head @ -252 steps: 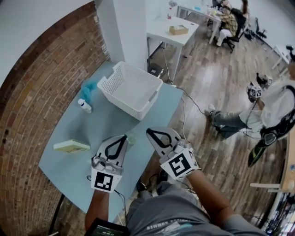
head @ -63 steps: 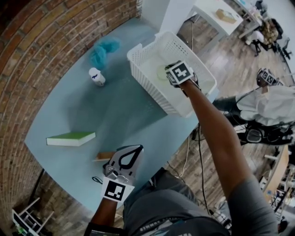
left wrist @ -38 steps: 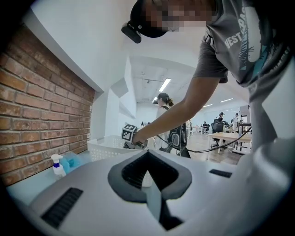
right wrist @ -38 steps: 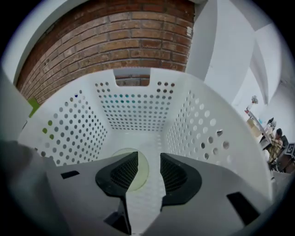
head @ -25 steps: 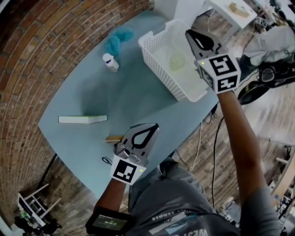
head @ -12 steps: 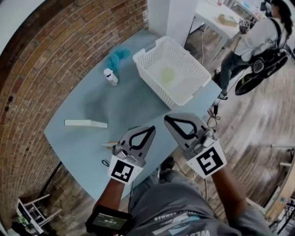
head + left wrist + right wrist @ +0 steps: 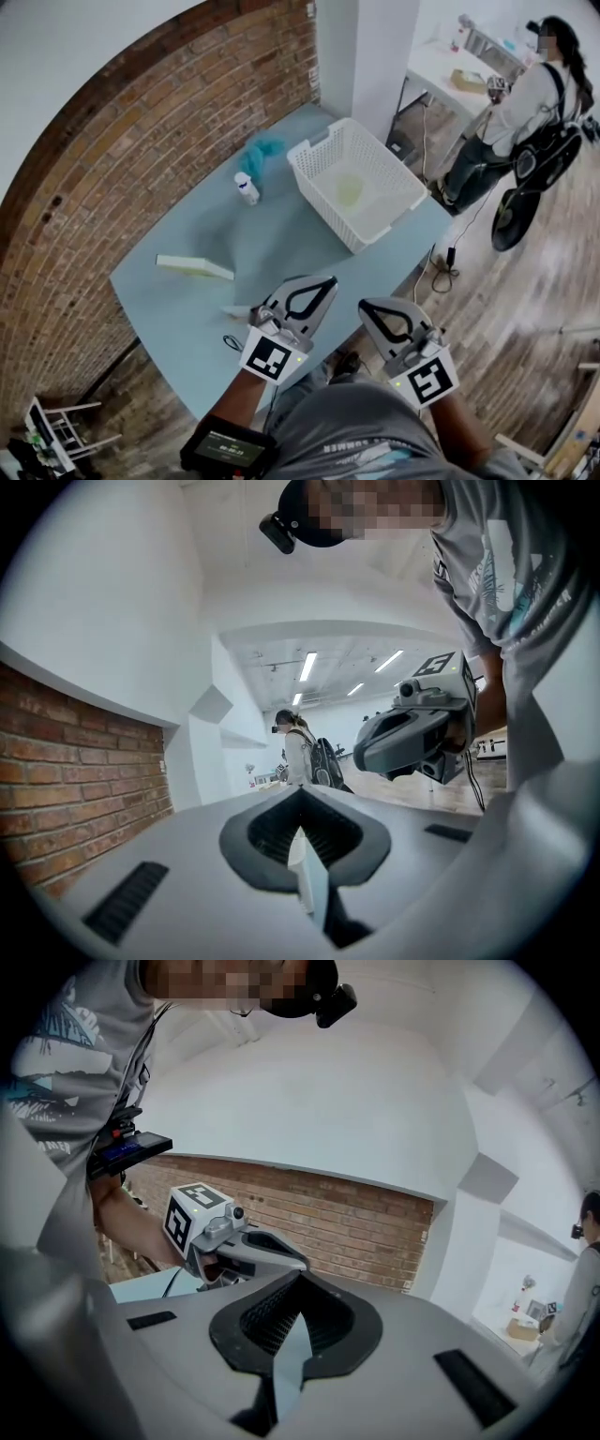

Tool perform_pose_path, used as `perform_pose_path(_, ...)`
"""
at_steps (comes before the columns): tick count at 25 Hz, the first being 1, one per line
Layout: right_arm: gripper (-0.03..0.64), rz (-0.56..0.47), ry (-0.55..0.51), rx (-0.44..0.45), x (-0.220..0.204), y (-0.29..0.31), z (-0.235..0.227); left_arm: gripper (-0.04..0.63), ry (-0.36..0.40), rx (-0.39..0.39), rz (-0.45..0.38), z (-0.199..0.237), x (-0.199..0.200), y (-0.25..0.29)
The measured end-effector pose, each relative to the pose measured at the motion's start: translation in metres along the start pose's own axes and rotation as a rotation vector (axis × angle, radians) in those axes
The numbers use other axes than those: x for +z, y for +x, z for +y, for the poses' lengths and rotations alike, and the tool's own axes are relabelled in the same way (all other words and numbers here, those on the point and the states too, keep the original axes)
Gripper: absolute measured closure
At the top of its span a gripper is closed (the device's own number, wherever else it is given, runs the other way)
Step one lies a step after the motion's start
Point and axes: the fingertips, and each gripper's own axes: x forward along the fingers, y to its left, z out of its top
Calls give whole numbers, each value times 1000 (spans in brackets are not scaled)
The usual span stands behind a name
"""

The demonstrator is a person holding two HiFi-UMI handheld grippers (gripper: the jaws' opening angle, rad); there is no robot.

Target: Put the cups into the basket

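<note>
Lower centre: left gripper (image 7: 328, 281) and right gripper (image 7: 367, 306) side by side, jaws of both closed, nothing between them. Upper centre: pale green cup (image 7: 349, 191) inside white basket (image 7: 373, 234) on blue table (image 7: 187, 300).

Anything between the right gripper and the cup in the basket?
Only the near wall of the basket: the pale green cup lies inside it. Nothing else visible on the table between it and the right gripper, jaws shut. Bottle, book and teal cloth sit off to the left.
</note>
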Motion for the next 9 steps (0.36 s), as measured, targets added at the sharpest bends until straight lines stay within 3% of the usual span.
perform_pose_path(9, 606, -20, 39, -11, -4, -44, 6, 595, 23, -6, -9, -24, 25, 13)
